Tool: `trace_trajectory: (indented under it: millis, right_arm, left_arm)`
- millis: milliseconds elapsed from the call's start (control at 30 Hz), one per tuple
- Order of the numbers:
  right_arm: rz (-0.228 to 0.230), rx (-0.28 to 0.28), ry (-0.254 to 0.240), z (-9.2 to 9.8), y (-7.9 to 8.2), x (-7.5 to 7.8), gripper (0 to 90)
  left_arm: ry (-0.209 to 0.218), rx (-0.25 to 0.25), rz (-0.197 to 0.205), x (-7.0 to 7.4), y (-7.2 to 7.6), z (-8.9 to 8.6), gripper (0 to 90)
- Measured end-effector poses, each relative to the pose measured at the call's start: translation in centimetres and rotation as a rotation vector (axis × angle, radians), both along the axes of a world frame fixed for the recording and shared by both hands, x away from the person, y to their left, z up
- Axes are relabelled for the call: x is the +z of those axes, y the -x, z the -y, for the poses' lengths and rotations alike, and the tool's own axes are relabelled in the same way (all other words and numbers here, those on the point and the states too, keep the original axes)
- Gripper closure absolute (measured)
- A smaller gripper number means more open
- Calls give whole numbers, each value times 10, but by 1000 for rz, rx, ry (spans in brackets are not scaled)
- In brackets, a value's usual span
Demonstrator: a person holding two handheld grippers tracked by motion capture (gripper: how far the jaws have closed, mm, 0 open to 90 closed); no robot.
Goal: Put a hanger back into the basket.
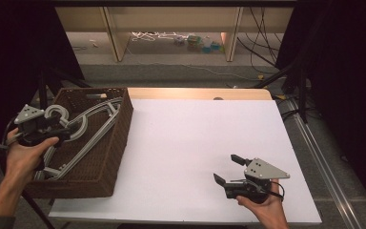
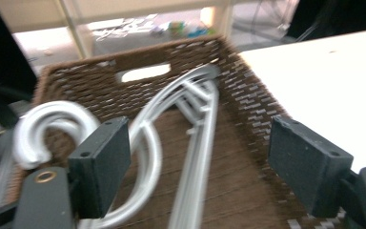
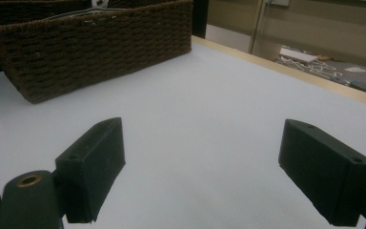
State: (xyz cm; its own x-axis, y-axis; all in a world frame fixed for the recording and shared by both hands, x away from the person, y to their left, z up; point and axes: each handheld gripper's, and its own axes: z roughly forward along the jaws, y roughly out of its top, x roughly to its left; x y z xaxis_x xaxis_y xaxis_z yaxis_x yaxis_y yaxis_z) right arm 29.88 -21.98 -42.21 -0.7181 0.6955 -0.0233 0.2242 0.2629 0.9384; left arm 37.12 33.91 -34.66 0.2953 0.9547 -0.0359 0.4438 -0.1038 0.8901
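Grey plastic hangers (image 1: 83, 131) lay in the brown wicker basket (image 1: 116, 138); I held both grippers, left (image 1: 64, 133) and right (image 1: 228, 169), wide open and empty, lifting clear gently.

The basket (image 1: 102, 157) is woven brown wicker, rough and matt, its ribbed weave plain on the side wall in the right gripper view. The hangers (image 1: 88, 125) inside look like smooth plastic or metal in a pale silvery grey with a soft sheen; which of the 2 cannot be told. The desk (image 1: 190, 143) has a flat, smooth, matt white top with a light wood edge. Each claw, left (image 1: 69, 133) and right (image 1: 228, 168), has matt black jaw blocks, faintly grainy, and a dull grey plate.
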Motion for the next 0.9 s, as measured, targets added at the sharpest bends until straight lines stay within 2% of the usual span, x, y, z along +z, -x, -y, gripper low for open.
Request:
trace_trajectory:
  millis: [167, 233, 333, 433, 467, 567, 633, 767, 800, 833, 900]
  right_arm:
    - [-15, 0, -9, -1, 1, 0, 164]
    - [-10, 13, -27, -2, 0, -1, 164]
    - [-18, 4, -9, -2, 1, -1, 164]
    - [-10, -9, -9, -2, 3, -1, 164]
    - [3, -7, -6, -1, 3, -1, 163]
    - [-2, -15, -13, 0, 5, 0, 162]
    - [-1, -22, -34, 2, 6, -1, 162]
    - [4, -37, -35, 4, 6, -1, 162]
    - [-3, -37, -36, 5, 6, -2, 162]
    - [1, -33, -60, 5, 6, -3, 162]
    - [-1, -38, -57, 6, 6, -3, 162]
  left_arm:
    - [32, -64, 59, 3, 18, 29, 173]
    - [45, -67, 90, 3, 25, 41, 171]
    - [89, -107, 118, 3, 34, 61, 161]
    - [90, -148, 140, 1, 41, 79, 163]
    - [96, -163, 148, -1, 44, 87, 165]
    - [113, -189, 157, -6, 49, 104, 164]
    - [123, -218, 168, -12, 52, 116, 164]
    - [111, -246, 193, -23, 57, 131, 164]
    - [116, -244, 205, -26, 58, 135, 164]
    - [126, -247, 213, -28, 58, 137, 164]
    - [136, -258, 214, -32, 61, 143, 165]
